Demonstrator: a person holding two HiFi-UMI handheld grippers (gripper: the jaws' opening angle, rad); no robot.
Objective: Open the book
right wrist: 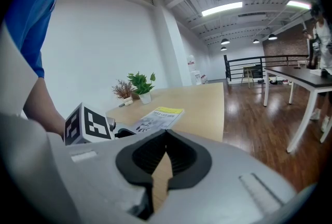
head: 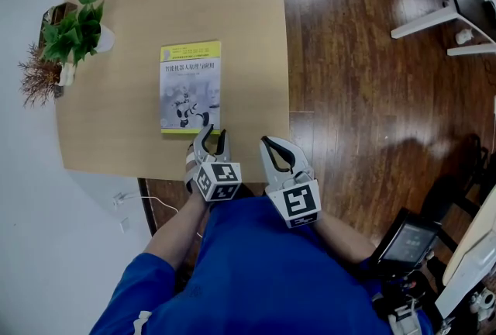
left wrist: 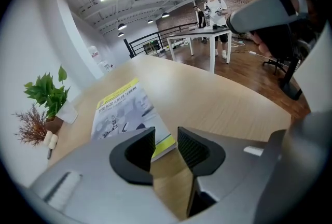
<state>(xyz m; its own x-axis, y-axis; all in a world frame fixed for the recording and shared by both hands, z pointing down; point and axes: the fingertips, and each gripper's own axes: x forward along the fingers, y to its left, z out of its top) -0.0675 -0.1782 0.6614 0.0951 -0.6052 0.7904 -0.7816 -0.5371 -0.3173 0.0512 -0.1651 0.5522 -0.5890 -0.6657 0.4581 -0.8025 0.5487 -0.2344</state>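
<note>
On the table (head: 139, 15), the closed book (head: 191, 87) lies near the left hand-held gripper (head: 215, 130).

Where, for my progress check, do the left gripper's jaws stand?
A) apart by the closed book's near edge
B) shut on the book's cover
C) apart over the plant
A: the left gripper has its jaws apart on nothing, with the closed book just beyond.

Closed yellow-edged book (head: 191, 87), flat on table

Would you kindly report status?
Left gripper open, empty, at yellow-banded grey paperback book. Right gripper shut, empty. Book closed on wooden table. Nothing blocking.
</note>
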